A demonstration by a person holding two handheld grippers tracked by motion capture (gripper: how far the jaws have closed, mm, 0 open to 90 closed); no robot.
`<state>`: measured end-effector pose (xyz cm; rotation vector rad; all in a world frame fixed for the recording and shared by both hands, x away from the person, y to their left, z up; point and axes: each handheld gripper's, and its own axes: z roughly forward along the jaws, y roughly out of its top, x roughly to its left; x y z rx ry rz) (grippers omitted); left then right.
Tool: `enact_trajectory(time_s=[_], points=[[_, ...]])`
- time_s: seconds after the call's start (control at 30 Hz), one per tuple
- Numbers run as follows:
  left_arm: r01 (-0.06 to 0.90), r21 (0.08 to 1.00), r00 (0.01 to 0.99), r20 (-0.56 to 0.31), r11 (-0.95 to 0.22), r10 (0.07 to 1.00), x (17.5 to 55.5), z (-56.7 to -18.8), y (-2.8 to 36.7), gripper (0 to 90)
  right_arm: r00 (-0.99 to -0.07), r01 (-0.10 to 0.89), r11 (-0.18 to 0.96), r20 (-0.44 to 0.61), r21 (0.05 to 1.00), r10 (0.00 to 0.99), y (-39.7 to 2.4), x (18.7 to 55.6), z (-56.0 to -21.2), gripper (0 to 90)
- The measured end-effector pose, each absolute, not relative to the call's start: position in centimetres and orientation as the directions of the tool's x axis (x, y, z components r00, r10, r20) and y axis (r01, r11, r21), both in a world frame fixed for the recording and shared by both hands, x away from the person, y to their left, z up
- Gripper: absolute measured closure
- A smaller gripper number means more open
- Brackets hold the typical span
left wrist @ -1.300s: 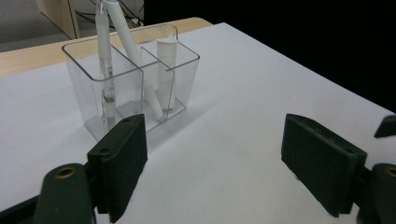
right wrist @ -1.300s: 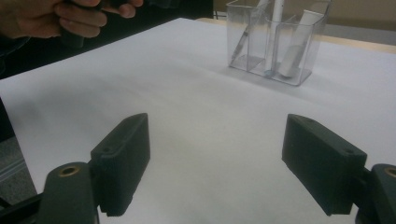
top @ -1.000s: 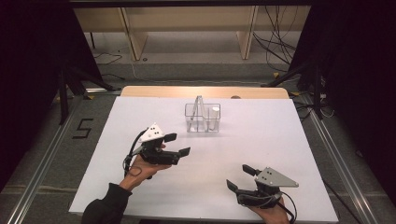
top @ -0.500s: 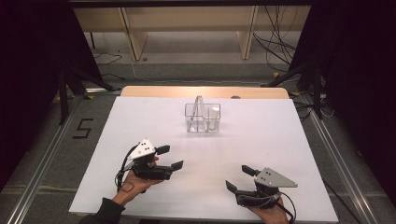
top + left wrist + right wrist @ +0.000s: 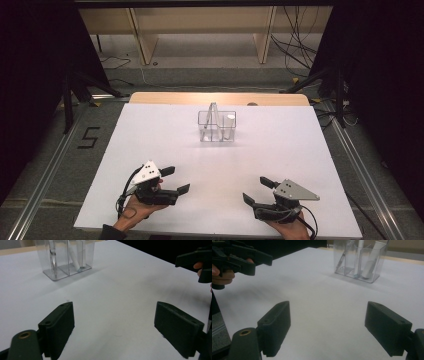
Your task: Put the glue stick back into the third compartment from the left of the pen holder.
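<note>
A clear plastic organizer (image 5: 217,126) stands on the white table (image 5: 150,140) toward the far middle. It holds a white tube (image 5: 229,121) in one compartment and a thin pen-like stick (image 5: 212,116) leaning in another. My left gripper (image 5: 176,180) sits low near the front left, open; its jaws have just been opening, with nothing between them (image 5: 117,325). My right gripper (image 5: 256,190) rests near the front right, open and empty (image 5: 327,325). Both point toward the organizer (image 5: 65,260) (image 5: 359,260), far short of it.
A wooden strip (image 5: 220,98) edges the table's far side, with shelving legs and cables on the floor beyond. In the left gripper view the right gripper (image 5: 197,262) shows at the upper right; in the right gripper view the left gripper (image 5: 239,257) shows at the upper left.
My left gripper has drawn back toward the table's near edge and sunk lower, its jaws spreading slightly. The right gripper and the organizer have stayed put.
</note>
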<state>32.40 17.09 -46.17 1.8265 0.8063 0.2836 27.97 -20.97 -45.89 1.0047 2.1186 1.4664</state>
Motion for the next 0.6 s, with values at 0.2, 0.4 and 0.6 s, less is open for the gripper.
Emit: enact_trajectory(time_s=[0.2, 0.4, 0.6], points=[[0.413, 0.896, 0.73, -0.219, -0.163, 0.648, 32.51, -46.37, 17.6, 15.9, -0.676, 0.343, 0.203, 0.091, 0.917, 0.731, -21.01, 28.05, -45.96, 21.3], [0.416, 0.894, 0.729, -0.219, -0.166, 0.648, 32.55, -46.53, 17.47, 15.9, -0.676, 0.343, 0.204, 0.09, 0.917, 0.732, -20.95, 28.07, -46.03, 21.3], [0.419, 0.891, 0.718, -0.207, -0.176, 0.664, 32.78, -46.77, 17.62, 15.9, -0.673, 0.346, 0.204, 0.091, 0.916, 0.734, -21.04, 28.12, -46.05, 21.2]])
